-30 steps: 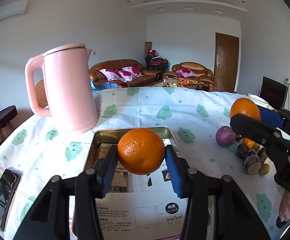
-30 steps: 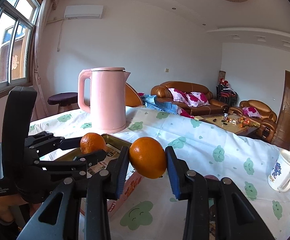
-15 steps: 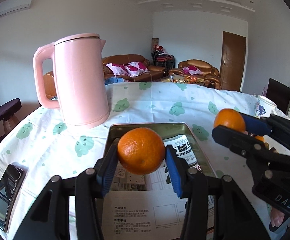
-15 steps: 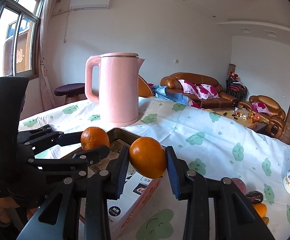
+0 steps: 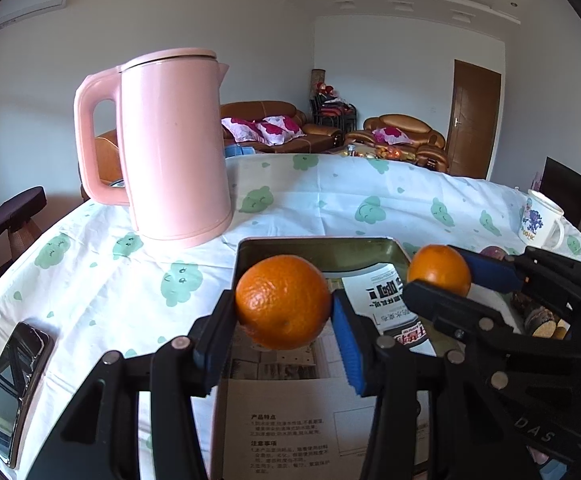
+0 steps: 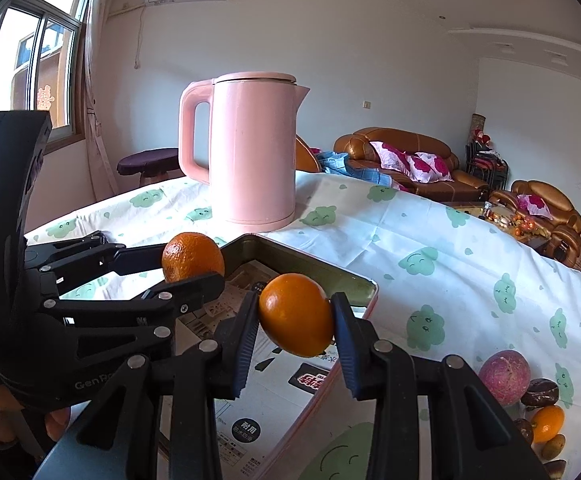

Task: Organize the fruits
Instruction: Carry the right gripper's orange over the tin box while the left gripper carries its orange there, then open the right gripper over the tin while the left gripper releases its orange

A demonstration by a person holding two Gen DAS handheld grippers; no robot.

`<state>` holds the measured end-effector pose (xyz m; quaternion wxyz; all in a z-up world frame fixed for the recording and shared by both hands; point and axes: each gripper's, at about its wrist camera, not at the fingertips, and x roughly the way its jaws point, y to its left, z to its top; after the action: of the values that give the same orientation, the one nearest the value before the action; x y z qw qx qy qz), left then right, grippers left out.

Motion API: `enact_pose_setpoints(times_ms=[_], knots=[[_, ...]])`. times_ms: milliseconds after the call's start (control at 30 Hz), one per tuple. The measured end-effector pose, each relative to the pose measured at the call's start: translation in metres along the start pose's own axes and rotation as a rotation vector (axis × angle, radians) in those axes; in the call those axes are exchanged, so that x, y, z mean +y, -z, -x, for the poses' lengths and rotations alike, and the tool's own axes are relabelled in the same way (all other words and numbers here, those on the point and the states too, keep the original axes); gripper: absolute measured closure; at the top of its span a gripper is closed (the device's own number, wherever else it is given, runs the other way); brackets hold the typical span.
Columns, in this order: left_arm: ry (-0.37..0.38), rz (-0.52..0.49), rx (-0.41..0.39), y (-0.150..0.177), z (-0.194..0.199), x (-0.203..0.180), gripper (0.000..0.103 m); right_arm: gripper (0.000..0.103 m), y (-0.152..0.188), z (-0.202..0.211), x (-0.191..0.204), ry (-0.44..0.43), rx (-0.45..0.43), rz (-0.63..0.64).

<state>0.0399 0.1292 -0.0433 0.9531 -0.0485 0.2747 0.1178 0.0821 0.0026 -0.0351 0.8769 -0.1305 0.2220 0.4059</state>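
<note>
While each of the 2 claws grips 1 round orange fruit, the left gripper holds its orange directly above the shallow paper-lined metal tray; the right gripper's orange hangs over the tray's near-right edge.

Each camera sits just behind its own jaws and looks forward and slightly downward along them, close above the worktop. The left wrist view faces the far sofas and door; the right wrist view faces more toward the window wall (left of frame). Both views share the pink kettle, the metal tray and each other's gripper.
</note>
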Motion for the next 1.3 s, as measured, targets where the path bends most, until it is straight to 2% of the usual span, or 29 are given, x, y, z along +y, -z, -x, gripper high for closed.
enact_pose_setpoints(times_ms=[633, 1067, 1167, 1300], knots=[[0.015, 0.012, 0.056, 0.001, -0.012, 0.009, 0.053, 0.064, 0.002, -0.022, 0.001, -0.024, 0.08, -0.016], [-0.014, -0.007, 0.053, 0.001, -0.011, 0.007, 0.052, 0.064, 0.004, -0.028, -0.003, -0.046, 0.12, -0.045], [-0.032, -0.019, 0.029, 0.001, -0.007, 0.005, 0.052, 0.059, 0.004, -0.026, -0.005, -0.043, 0.11, -0.051], [-0.038, -0.004, 0.002, 0.001, -0.001, 0.009, 0.041, 0.054, 0.004, -0.021, -0.009, -0.041, 0.084, -0.072]])
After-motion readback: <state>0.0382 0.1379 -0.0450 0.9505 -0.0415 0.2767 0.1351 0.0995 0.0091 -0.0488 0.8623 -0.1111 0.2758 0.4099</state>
